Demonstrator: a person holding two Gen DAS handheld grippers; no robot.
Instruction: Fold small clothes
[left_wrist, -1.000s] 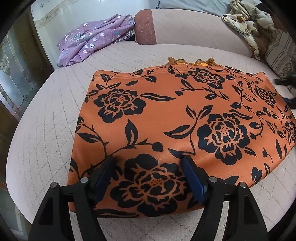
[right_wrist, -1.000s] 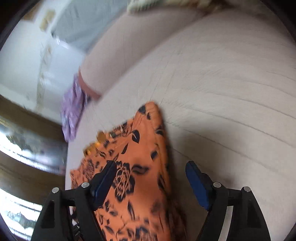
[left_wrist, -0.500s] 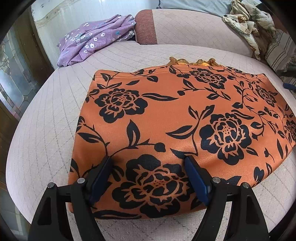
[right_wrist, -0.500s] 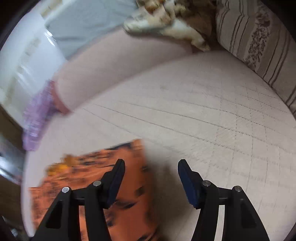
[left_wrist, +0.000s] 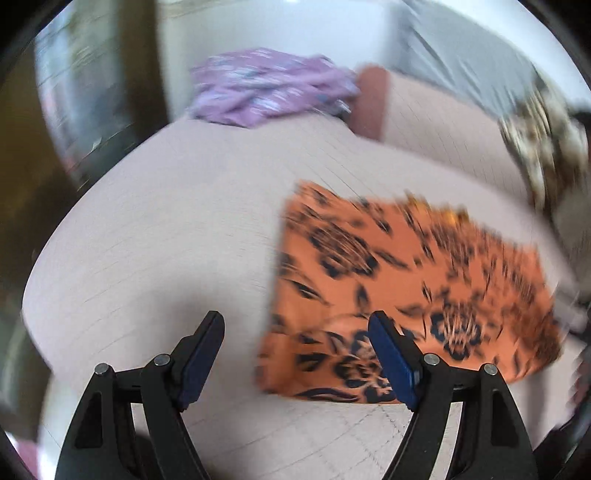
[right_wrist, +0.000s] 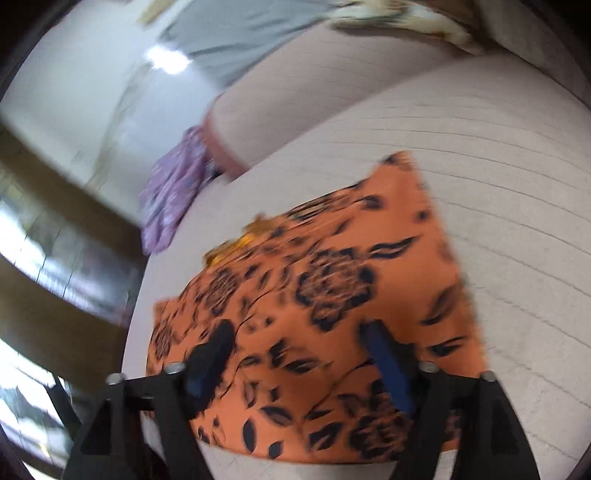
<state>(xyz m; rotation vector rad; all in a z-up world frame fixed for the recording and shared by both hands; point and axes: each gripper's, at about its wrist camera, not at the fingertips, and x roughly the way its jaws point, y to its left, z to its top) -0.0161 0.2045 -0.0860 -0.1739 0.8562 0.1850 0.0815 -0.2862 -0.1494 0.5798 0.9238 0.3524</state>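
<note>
One orange garment with a black flower print (left_wrist: 413, 291) lies flat as a rough rectangle on the pale quilted sofa seat (left_wrist: 166, 236). It looks thin, soft and rather smooth, so it is probably light, will drape and sag when lifted, and may slide over the seat if pushed. A sound hold would be at the corners or along the near edge, with both layers pinched together.

The left gripper (left_wrist: 297, 358) has its fingers spread wide and grips nothing; it hangs above bare seat just off the garment's left edge, with its right finger over the near left corner. The right gripper (right_wrist: 301, 354) is also wide apart and empty, hovering over the garment's near part; whether it touches the cloth cannot be told through the blur.

Other clothes in view: one crumpled purple floral piece (left_wrist: 269, 88) at the far end of the seat and one cream patterned bundle (left_wrist: 535, 140) on the backrest. Two grippers, three garments in all.
</note>
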